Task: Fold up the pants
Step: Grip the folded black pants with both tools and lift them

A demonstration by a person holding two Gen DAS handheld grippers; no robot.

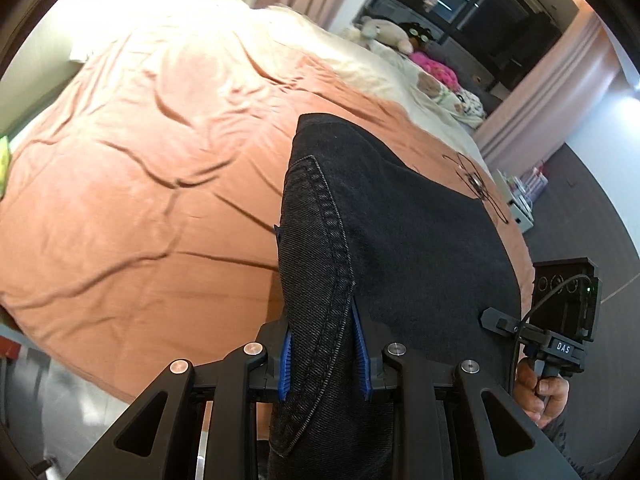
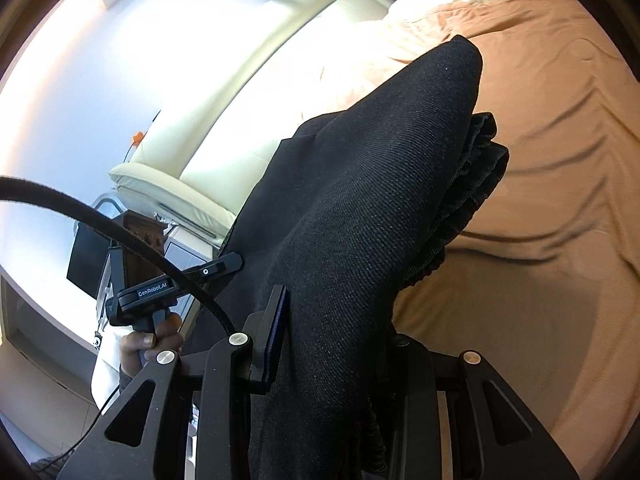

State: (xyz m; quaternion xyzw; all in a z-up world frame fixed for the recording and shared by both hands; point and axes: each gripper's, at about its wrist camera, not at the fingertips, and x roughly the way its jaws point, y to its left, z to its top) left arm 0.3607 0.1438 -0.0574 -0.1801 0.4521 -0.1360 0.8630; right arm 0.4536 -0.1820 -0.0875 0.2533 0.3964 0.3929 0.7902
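Observation:
The black denim pants (image 1: 400, 216) are held up over the bed, stretched between both grippers. My left gripper (image 1: 325, 356) is shut on a stitched seam edge of the pants, with blue pads (image 1: 286, 364) on either side of the cloth. My right gripper (image 2: 332, 336) is shut on another bunched edge of the pants (image 2: 360, 208); the cloth drapes over and hides its right finger. The right gripper also shows at the lower right of the left wrist view (image 1: 560, 332), and the left gripper at the left of the right wrist view (image 2: 168, 284).
An orange sheet (image 1: 132, 184) covers the bed, wrinkled, with a cream blanket (image 1: 320, 52) and stuffed toys (image 1: 392, 32) at the far end. Glasses (image 1: 476, 180) lie on the sheet beyond the pants. A cream headboard or sofa (image 2: 224, 112) stands beside the bed.

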